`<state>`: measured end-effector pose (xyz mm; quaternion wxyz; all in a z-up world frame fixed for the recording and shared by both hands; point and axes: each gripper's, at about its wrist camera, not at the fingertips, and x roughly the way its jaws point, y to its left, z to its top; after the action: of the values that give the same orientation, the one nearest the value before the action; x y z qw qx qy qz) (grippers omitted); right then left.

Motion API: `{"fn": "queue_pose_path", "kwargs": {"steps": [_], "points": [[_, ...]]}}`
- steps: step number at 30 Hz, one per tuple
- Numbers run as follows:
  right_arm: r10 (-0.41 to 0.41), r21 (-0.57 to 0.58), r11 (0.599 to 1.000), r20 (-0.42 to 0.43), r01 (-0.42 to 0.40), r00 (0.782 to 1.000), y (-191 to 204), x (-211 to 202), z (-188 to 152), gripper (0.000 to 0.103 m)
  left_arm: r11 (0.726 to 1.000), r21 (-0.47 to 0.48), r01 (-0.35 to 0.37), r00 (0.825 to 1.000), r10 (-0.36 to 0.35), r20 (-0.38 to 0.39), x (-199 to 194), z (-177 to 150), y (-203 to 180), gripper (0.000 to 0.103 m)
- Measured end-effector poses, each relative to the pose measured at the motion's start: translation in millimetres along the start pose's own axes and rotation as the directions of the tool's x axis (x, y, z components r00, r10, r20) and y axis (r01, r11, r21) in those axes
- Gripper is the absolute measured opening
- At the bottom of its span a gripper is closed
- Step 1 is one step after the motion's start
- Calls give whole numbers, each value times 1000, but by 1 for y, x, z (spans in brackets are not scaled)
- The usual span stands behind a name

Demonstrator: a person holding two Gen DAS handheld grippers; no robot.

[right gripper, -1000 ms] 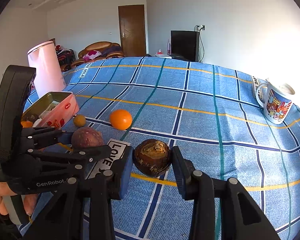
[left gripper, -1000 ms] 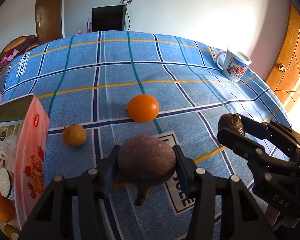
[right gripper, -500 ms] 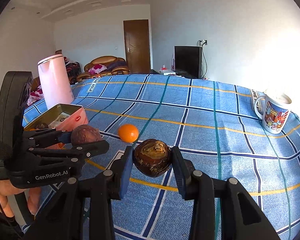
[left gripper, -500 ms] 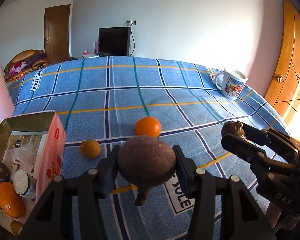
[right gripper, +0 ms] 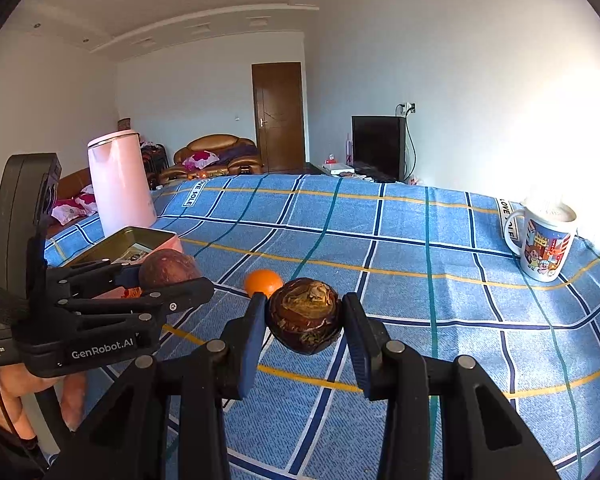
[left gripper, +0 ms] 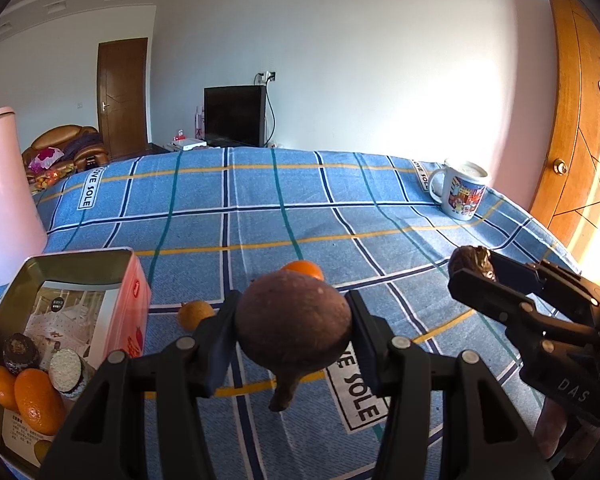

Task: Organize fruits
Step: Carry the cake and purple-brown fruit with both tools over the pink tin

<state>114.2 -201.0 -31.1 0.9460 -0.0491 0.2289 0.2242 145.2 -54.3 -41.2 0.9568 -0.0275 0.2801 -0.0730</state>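
Fruits are held aloft above the blue cloth (left gripper: 260,216), brown fruit (left gripper: 292,326) clamped in the left gripper (left gripper: 290,334), dark fruit (right gripper: 305,321) in the right gripper (right gripper: 304,334), and a carry to the tin (left gripper: 8,304) is needed next.

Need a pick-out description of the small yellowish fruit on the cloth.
Start at the pink tin on the blue checked cloth. The small yellowish fruit lies on the cloth beside the tin's near corner. It is duller and smaller than the bright orange lying further off.
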Motion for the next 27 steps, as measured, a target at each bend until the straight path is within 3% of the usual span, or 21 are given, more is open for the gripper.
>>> {"fn": "queue_pose_path", "kwargs": {"steps": [27], "points": [[-11,-39,999,144,16,990,7,-29,-5,40,996,72,-61,987,50,151,-31,-5,-16,54]]}}
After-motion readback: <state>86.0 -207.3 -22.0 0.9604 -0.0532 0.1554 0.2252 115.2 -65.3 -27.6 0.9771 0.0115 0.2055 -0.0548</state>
